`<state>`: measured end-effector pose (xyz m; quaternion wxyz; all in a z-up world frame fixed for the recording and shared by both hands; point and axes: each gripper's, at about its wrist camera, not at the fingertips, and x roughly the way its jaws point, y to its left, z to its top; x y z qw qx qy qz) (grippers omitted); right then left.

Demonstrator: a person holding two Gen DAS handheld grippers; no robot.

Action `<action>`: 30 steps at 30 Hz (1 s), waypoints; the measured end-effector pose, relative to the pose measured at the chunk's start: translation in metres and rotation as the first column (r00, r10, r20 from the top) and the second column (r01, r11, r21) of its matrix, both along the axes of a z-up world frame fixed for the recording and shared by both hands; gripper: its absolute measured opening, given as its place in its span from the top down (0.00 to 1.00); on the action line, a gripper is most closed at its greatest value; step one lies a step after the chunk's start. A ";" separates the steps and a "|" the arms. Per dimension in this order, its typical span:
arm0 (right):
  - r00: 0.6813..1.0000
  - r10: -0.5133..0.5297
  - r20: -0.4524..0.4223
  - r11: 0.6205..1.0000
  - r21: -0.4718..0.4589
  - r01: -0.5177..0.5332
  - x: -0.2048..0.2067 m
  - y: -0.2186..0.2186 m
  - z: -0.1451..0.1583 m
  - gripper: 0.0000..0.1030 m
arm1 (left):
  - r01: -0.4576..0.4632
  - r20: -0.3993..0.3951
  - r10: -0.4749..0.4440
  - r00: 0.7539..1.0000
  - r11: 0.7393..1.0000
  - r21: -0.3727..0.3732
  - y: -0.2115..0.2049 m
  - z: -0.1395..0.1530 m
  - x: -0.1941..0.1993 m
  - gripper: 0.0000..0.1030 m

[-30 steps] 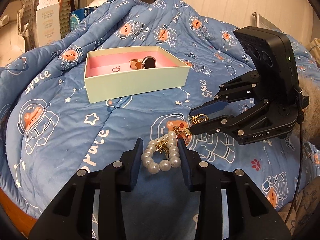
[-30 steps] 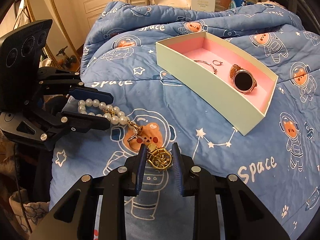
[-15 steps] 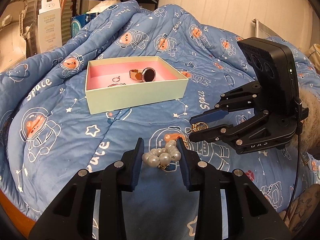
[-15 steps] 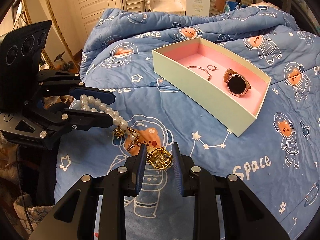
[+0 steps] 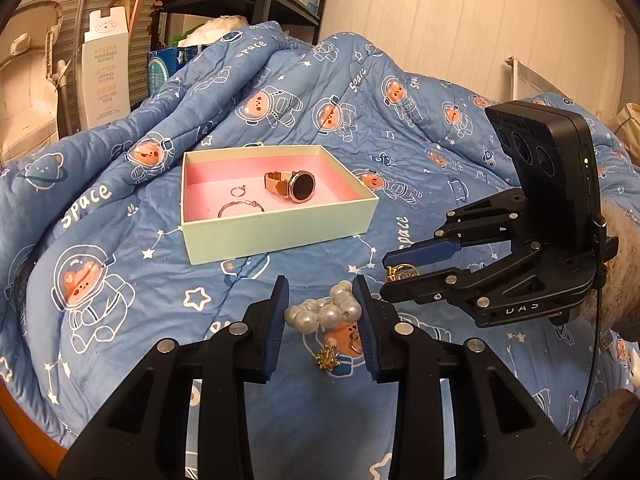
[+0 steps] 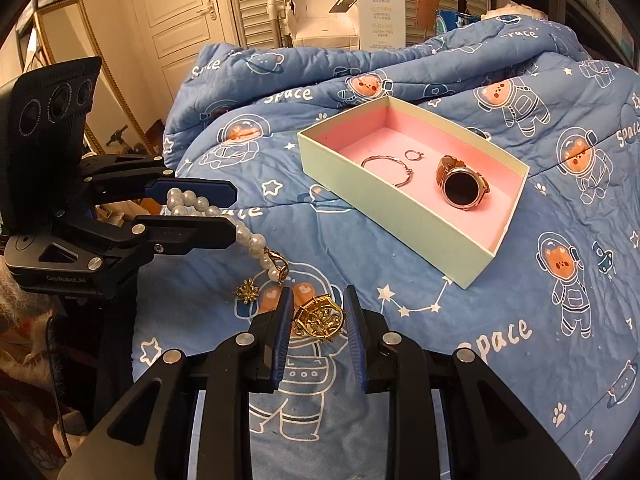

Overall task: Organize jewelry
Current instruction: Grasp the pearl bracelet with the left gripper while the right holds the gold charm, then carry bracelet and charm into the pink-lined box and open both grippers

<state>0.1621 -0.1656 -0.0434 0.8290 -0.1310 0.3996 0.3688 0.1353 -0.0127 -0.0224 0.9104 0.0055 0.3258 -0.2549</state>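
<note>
On the blue quilted bed (image 5: 120, 208), the left gripper (image 5: 322, 312) pinches the limp, slippery pearl bracelet (image 5: 328, 312) at centre frame; the right gripper (image 6: 316, 316) clamps its light gold charm (image 6: 319, 316). Grip beads, not chain.

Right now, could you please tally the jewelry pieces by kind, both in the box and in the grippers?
Watch: 1
Thin bangle: 1
Small ring: 1
Pearl bracelet with charms, in the left gripper: 1
Gold ornament, in the right gripper: 1
Total: 5
</note>
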 end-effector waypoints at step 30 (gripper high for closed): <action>0.994 -0.105 0.036 0.994 0.015 0.104 0.076 0.006 0.036 0.76 | -0.087 -0.004 0.087 0.996 0.995 -0.041 0.017 0.037 0.098 0.68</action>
